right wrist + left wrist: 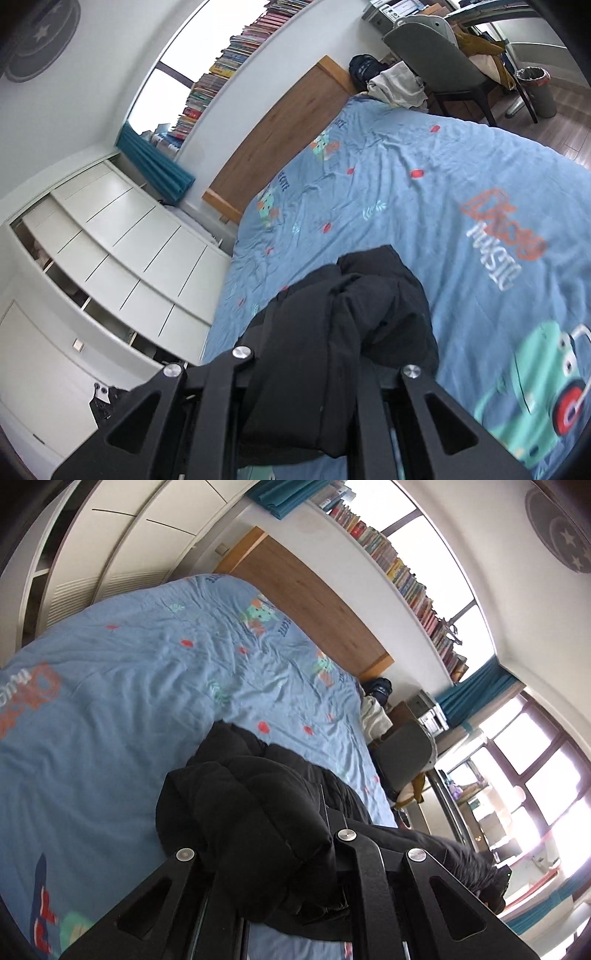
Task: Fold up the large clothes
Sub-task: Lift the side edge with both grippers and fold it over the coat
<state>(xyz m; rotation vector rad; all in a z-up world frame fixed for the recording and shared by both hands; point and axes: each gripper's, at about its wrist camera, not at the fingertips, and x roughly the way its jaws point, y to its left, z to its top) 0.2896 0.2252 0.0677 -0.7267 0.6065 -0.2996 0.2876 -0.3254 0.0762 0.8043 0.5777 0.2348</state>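
Observation:
A black padded jacket (255, 812) is bunched up between the fingers of my left gripper (269, 853), which is shut on it and holds it above the blue printed bed cover (122, 701). More of the jacket trails off to the right in that view. My right gripper (317, 365) is shut on another bunch of the same black jacket (351, 314), also lifted above the blue bed cover (424, 192). The fabric hides the fingertips in both views.
A wooden headboard (314, 605) runs along the far side of the bed under a shelf of books (402, 572). White cupboards (110, 236) stand beside the bed. A grey chair (439, 62), a pile of clothes (399, 86) and a bin (535, 88) stand off its other side.

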